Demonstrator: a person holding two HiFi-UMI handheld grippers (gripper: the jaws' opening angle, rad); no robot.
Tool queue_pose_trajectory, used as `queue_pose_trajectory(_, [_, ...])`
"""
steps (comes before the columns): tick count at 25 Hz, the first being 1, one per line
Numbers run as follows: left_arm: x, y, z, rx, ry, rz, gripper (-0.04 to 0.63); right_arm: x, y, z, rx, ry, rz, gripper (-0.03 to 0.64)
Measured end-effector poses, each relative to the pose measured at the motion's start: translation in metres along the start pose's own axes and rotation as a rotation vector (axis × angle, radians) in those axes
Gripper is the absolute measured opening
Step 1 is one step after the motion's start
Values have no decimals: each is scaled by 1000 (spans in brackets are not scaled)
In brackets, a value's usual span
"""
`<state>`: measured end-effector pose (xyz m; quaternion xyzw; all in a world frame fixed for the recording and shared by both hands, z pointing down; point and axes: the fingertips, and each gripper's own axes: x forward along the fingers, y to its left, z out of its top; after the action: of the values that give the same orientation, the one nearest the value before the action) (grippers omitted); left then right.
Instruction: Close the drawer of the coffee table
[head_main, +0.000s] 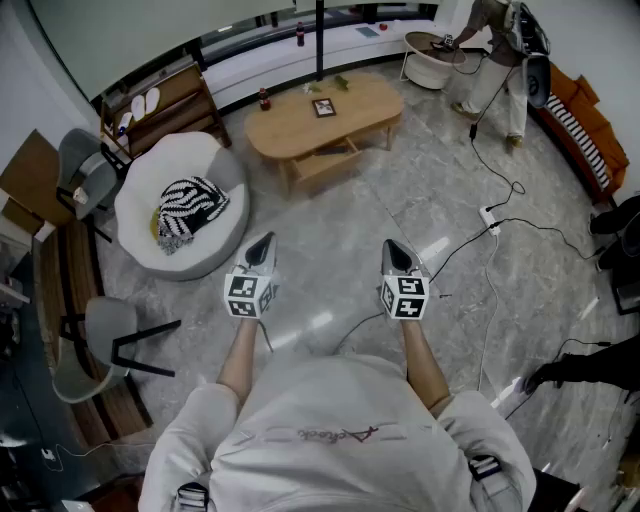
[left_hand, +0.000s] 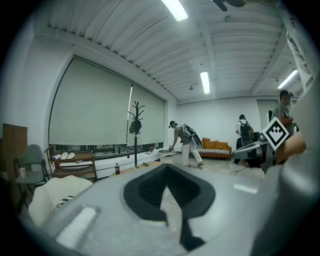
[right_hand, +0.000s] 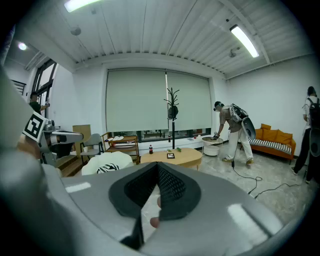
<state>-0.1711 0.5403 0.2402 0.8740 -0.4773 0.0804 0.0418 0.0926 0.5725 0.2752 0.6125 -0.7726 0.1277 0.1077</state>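
Under coffee table (head_main: 300, 122), drawer (head_main: 325, 162) (perhaps open)

Head view steeply down; gripper views forward, toward coffee table (head_main: 322, 120)

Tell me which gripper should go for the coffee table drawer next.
Right, narrowly. The right gripper and left gripper are both shut and far from the coffee table, but the right gripper view shows the table straight beyond its jaws.
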Motion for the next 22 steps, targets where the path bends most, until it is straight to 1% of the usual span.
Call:
queue_pose_trajectory(9, [11,-17,-4,-2,9,1,2,0,-14,-4,0,0,11,5])
queue_pose_trajectory(14, [18,-30,-2,-6,5,14,2,-6,-28,-3,14,-16,28,5])
queue_pose_trajectory(22, [33,-69,-1,-5,7,15,2,-21,-60,-15,3,4,44,6])
